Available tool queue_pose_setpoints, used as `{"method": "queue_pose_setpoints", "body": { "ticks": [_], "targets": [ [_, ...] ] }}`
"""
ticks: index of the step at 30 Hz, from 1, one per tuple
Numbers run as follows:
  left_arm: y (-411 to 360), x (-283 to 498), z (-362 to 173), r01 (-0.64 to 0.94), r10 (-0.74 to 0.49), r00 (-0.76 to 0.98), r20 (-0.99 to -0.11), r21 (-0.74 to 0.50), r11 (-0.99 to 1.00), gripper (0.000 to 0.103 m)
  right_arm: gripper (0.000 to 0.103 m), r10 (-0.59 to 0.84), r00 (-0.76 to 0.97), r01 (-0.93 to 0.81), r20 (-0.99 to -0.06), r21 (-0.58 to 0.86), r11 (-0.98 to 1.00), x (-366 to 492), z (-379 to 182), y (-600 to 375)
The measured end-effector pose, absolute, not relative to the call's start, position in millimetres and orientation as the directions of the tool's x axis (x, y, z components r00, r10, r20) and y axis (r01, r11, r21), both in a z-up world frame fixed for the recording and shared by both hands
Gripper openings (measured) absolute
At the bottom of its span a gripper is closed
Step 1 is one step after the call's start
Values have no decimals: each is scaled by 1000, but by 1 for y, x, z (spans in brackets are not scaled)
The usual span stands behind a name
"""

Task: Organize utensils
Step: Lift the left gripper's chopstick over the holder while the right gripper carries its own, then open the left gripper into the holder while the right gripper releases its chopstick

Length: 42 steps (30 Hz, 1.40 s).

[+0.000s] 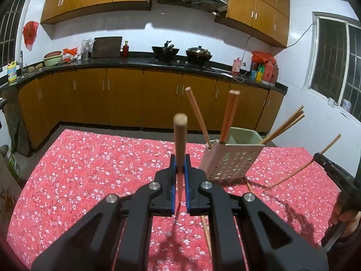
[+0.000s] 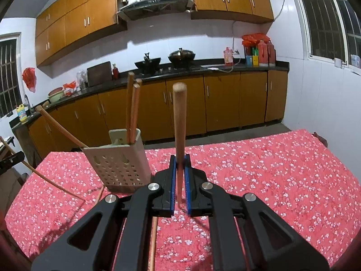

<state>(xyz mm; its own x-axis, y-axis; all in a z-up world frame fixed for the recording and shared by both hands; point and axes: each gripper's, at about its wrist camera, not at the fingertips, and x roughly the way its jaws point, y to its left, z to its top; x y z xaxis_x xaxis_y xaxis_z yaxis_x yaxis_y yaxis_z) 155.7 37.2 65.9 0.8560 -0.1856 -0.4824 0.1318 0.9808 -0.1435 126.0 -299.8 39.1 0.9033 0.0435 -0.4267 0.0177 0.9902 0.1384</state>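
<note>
Left gripper (image 1: 180,164) clamps one chopstick (image 1: 179,140) upright; right gripper (image 2: 180,164) clamps another chopstick (image 2: 179,122), both likely angled for dropping into the perforated holder (image 1: 227,164) on the floral tablecloth (image 1: 90,169). More chopsticks stand inside; one loose chopstick (image 1: 206,234) lies by it.

A red flowered tablecloth (image 1: 90,169) fills the lower frame. Behind it, brown cabinets (image 1: 126,94) carry a black counter (image 1: 135,62); two woks (image 1: 165,52) sit centre, a yellow bottle (image 1: 12,71) far left.
</note>
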Motion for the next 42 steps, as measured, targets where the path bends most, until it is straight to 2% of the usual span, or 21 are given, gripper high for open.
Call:
{"method": "queue_pose_setpoints", "body": {
  "ticks": [7, 12, 19, 22, 29, 42],
  "targets": [
    [23, 147, 92, 215, -259, 868, -424, -151, 965, 7, 7, 140, 928, -80, -344, 181, 980, 114, 74, -290],
    [1, 149, 117, 260, -293, 885, -362, -139, 956, 7, 7, 196, 952, -150, -234, 200, 968, 109, 107, -276],
    [-23, 170, 161, 270, -301, 925, -232, -155, 950, 7, 7, 195, 977, -174, -85, 205, 963, 127, 141, -259],
    [-28, 182, 174, 245, -276, 944, -182, -175, 954, 7, 7, 173, 984, -160, -53, 190, 969, 141, 146, -254],
    [-35, 211, 164, 189, -222, 962, -159, -200, 961, 7, 8, 167, 981, -148, -102, 175, 973, 174, 124, -239],
    [-44, 241, 124, 193, -237, 946, -222, -201, 960, 8, 8, 190, 960, -155, -206, 175, 972, 192, 92, -226]
  ]
}}
